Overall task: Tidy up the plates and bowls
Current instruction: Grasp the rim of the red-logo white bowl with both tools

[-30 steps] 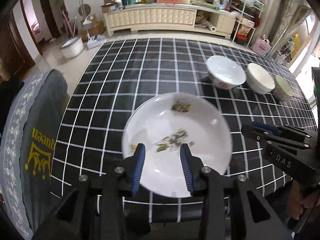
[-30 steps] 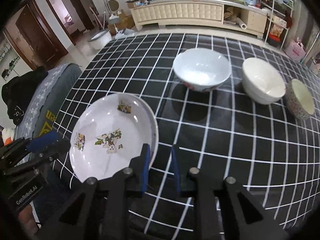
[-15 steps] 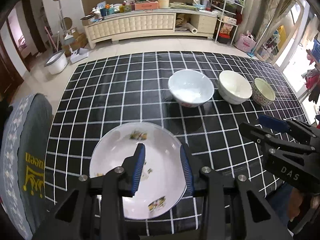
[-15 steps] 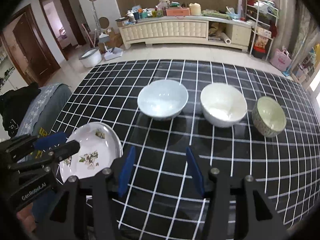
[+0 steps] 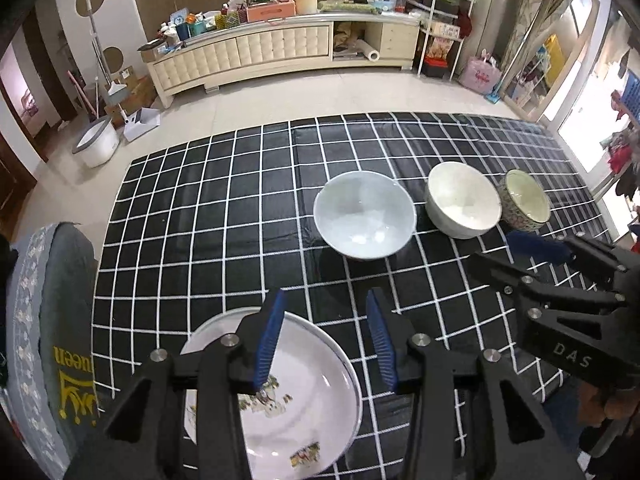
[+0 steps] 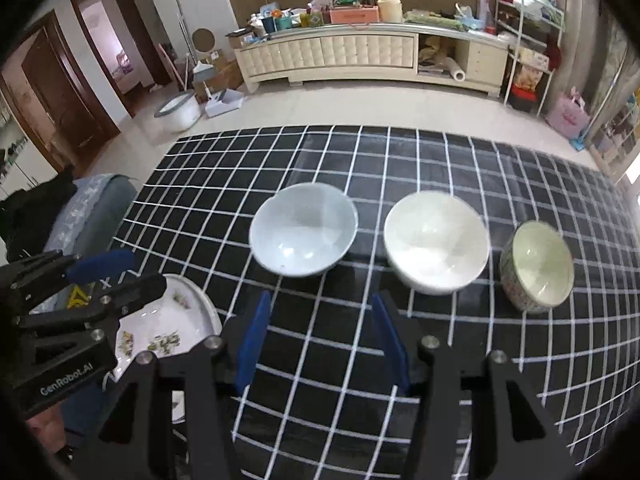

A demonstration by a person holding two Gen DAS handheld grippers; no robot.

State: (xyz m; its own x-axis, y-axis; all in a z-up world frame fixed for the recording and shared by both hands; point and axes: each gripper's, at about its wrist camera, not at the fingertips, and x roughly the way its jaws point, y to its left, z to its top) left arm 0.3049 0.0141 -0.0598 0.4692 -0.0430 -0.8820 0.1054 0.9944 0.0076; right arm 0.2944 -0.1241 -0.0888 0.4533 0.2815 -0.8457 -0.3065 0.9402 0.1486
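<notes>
A white plate with flower prints (image 5: 304,384) lies on the black checked tablecloth (image 5: 224,216) at the near left corner. Past it stand, left to right, a pale blue bowl (image 5: 364,220), a white bowl (image 5: 462,200) and a small patterned bowl (image 5: 524,202). My left gripper (image 5: 324,320) hangs above the plate's far rim; its jaws are opening and hold nothing. My right gripper (image 6: 320,320) hovers open over bare cloth in front of the blue bowl (image 6: 304,228) and the white bowl (image 6: 436,240), also empty. The plate (image 6: 172,328) shows at its left, beside the left gripper (image 6: 144,270).
A chair with a grey cover and yellow lettering (image 5: 52,320) stands against the table's left side. The table's near edge runs just under both grippers. Beyond the far edge are tiled floor, a white bucket (image 5: 96,144) and a long cream sideboard (image 5: 280,52).
Both grippers have drawn back and risen from the plate, which stays on the cloth. The right jaws have spread wide and the left jaws slightly. All three bowls now show in both views.
</notes>
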